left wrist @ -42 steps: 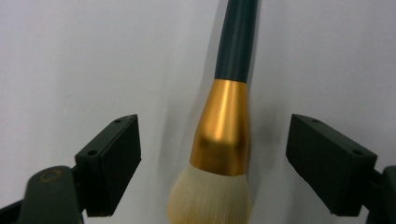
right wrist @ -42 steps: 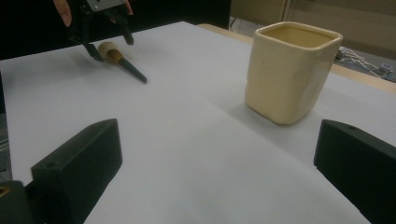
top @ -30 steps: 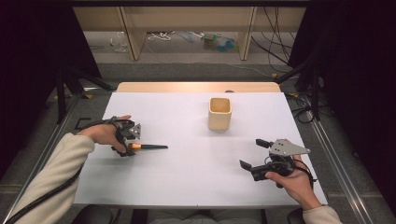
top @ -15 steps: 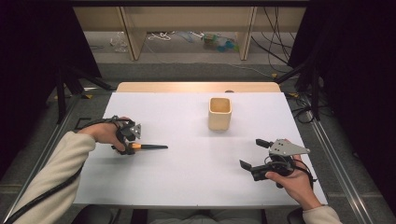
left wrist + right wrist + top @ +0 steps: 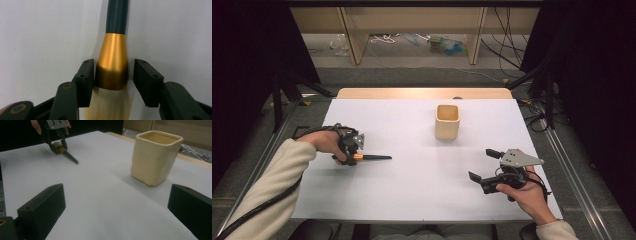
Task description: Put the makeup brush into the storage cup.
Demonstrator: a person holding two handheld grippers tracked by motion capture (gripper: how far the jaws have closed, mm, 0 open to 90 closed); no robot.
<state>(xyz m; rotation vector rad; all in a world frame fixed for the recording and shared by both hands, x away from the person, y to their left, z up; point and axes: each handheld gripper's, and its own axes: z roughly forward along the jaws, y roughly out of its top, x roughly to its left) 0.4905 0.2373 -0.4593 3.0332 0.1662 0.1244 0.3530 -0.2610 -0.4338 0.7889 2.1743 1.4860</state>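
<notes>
Over brush (image 5: 112, 62): left gripper (image 5: 352, 154) low | right gripper (image 5: 486, 169) open, idle

Very little is altered across the last second. The left gripper (image 5: 353, 156) has been brought down slightly onto the ferrule end of the makeup brush (image 5: 371, 157), so that its fingers (image 5: 86, 75) are now set on either side of the gold ferrule, one side touching and a narrow gap left at the other. The brush itself has not been shifted on the tabletop (image 5: 412, 190).
</notes>
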